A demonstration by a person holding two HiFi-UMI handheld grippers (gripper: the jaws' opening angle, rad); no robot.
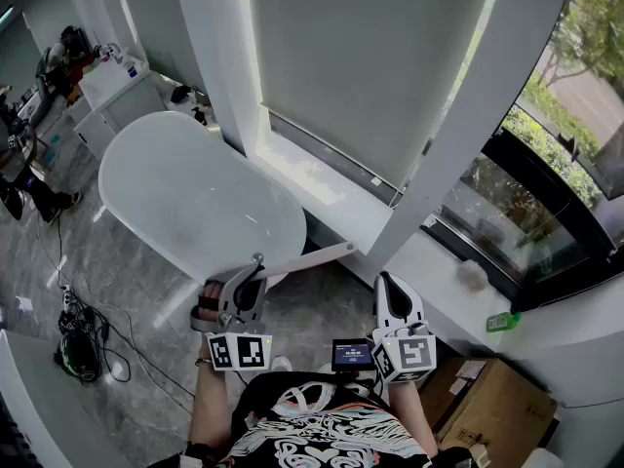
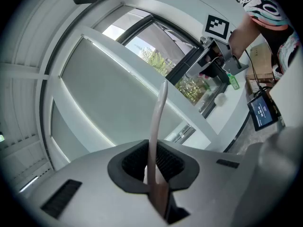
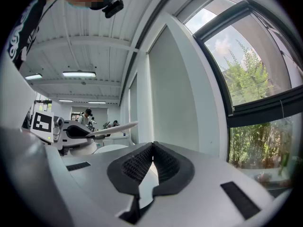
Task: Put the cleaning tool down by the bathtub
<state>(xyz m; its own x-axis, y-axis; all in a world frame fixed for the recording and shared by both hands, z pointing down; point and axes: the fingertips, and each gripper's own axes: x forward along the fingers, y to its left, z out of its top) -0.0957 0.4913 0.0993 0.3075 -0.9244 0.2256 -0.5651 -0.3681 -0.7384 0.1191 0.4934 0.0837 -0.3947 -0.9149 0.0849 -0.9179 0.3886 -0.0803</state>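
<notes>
The white oval bathtub (image 1: 195, 198) stands on the grey floor at the left of the head view. My left gripper (image 1: 255, 261) hovers just past the tub's near end, shut on the cleaning tool (image 1: 307, 257), a long pale stick pointing right toward the window sill. In the left gripper view the stick (image 2: 157, 122) runs up from between the pads (image 2: 152, 167). My right gripper (image 1: 387, 281) is to the right, shut and holding nothing; its pads (image 3: 151, 148) meet at the tip. From there the tool (image 3: 116, 127) shows at the left.
A white window sill (image 1: 322, 183) runs behind the tub below tall blinds. A cardboard box (image 1: 487, 398) sits at lower right, cables and gear (image 1: 78, 334) lie on the floor at left, and a white cabinet (image 1: 117, 91) stands beyond the tub. A small screen (image 1: 351, 354) is between my hands.
</notes>
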